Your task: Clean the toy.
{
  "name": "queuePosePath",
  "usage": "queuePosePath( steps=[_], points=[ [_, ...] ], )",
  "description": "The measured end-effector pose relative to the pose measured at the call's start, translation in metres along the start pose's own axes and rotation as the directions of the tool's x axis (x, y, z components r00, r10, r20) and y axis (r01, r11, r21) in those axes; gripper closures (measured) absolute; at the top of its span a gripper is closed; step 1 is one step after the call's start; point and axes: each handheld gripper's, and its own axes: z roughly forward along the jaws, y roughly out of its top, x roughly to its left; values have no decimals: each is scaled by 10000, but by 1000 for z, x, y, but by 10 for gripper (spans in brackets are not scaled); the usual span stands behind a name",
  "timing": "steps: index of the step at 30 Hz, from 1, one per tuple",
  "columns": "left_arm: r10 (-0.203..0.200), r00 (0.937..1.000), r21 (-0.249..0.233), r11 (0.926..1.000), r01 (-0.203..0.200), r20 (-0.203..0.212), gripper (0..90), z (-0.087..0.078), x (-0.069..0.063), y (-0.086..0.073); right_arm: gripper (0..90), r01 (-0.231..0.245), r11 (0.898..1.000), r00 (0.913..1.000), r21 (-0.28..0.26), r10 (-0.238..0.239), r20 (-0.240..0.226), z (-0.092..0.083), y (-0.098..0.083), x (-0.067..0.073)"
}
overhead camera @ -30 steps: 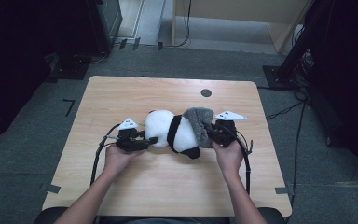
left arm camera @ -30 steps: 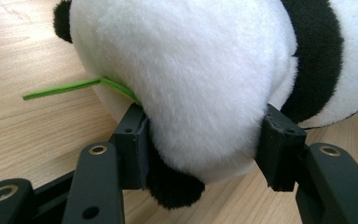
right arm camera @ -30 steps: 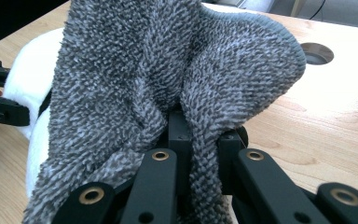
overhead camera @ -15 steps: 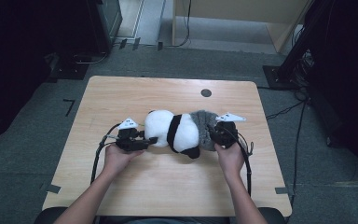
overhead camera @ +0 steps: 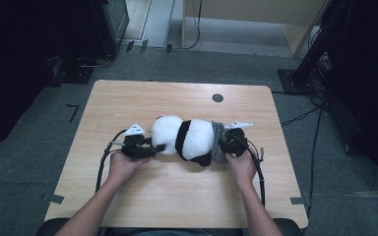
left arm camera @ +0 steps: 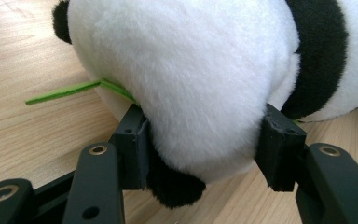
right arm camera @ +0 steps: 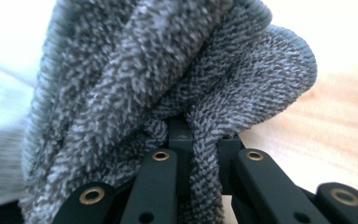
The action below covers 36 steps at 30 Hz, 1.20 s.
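A black-and-white panda plush lies on its side in the middle of the wooden table. My left gripper clamps the plush's white left end; in the left gripper view its two jaws press into the fur on either side of my left gripper. A thin green strip pokes out from under the plush. A grey terry cloth is bunched against the plush's right end. My right gripper is shut on it, a fold of the cloth pinched between the jaws of my right gripper.
A small dark round hole sits in the tabletop near the far edge. Black cables trail from both grippers toward the near edge. Bare wood surrounds the plush on all sides. Dark equipment and cables stand on the floor beyond the table.
The grey cloth has bunched into a narrower band at the plush's right end, and my right gripper has shifted slightly nearer. My left gripper has stayed put on the plush.
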Motion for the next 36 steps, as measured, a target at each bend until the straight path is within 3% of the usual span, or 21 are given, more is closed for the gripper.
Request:
queuePosePath(
  steps=[4, 11, 13, 18, 23, 28, 33, 36],
  points=[
    [-8, 10000, 56, 10000, 8, 11, 445, 0, 1, 0, 832, 240, 9997, 9992, 22, -241, 315, 1, 1, 0],
    [33, 10000, 38, 10000, -33, -52, 443, 0, 0, 0, 831, -564, 9962, 9970, -669, 598, 494, -23, 4, -23],
    [59, 9999, 22, 10000, -58, -94, 445, -1, -1, 0, 831, -599, 9948, 9947, -827, 664, 788, -31, 4, -29],
    [44, 9999, -21, 10000, -44, -101, 451, -1, -2, 1, 831, -1097, 9838, 9923, -1417, 1165, 411, -46, 4, -38],
    [34, 10000, -27, 10000, -35, -69, 450, -1, -1, 1, 831, -867, 9779, 9936, -1902, 988, 551, -61, 8, -34],
    [154, 9997, 5, 9999, -154, -206, 450, -1, -3, 2, 831, -767, 9659, 9961, -2474, 849, 226, -78, 14, -26],
    [182, 9994, -31, 9998, -183, -308, 451, -1, -5, 2, 831, -134, 9478, 9998, -3187, 181, 117, -106, 28, -5],
    [140, 9994, -54, 9999, -141, -314, 453, -1, -6, 2, 831, 93, 9387, 9997, -3446, -163, -175, -116, 35, 9]
  ],
)
